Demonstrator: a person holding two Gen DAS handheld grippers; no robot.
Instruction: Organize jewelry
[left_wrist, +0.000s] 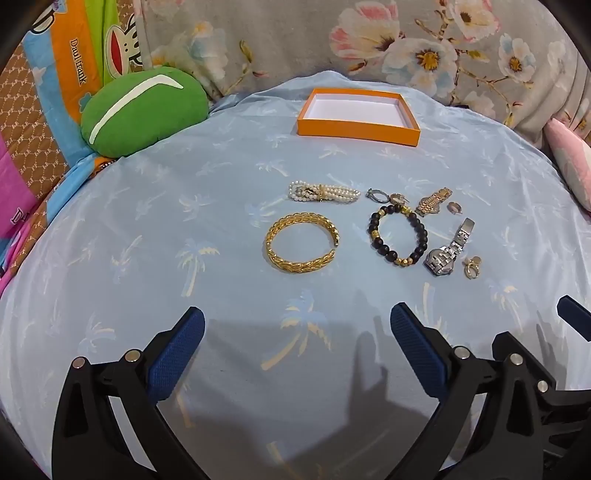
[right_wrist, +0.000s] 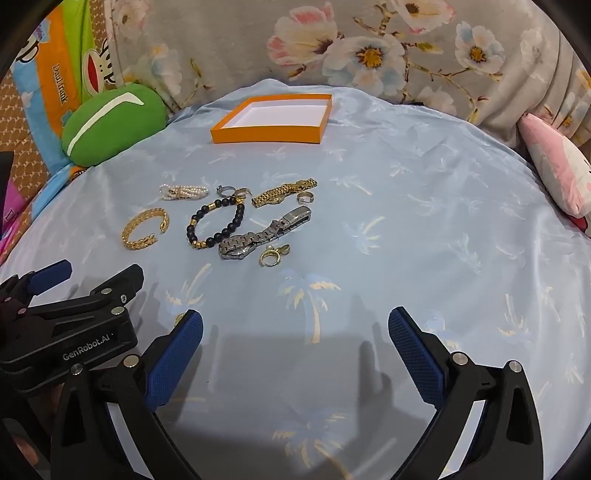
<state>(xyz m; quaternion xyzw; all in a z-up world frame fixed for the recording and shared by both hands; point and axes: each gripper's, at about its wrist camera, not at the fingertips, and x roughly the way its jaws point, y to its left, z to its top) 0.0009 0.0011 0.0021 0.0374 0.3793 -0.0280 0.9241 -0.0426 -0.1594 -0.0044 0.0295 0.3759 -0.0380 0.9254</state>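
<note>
An empty orange box (left_wrist: 357, 113) (right_wrist: 271, 117) with a white inside sits at the far side of the blue cloth. Jewelry lies loose before it: a gold bangle (left_wrist: 301, 242) (right_wrist: 144, 229), a pearl bracelet (left_wrist: 323, 192) (right_wrist: 183, 192), a black bead bracelet (left_wrist: 398, 235) (right_wrist: 216, 223), a gold watch (left_wrist: 433, 201) (right_wrist: 284, 192), a silver watch (left_wrist: 448, 248) (right_wrist: 264, 232), a gold ring (left_wrist: 472, 266) (right_wrist: 272, 255) and small rings. My left gripper (left_wrist: 297, 325) and right gripper (right_wrist: 295, 326) both hover open and hold nothing, short of the jewelry.
A green cushion (left_wrist: 142, 110) (right_wrist: 112, 123) lies at the left rim of the blue cloth (left_wrist: 147, 229), a pink pillow (right_wrist: 557, 168) at the right. A floral blanket (left_wrist: 424, 48) rises behind the box. The left gripper body (right_wrist: 74, 317) shows beside the right one.
</note>
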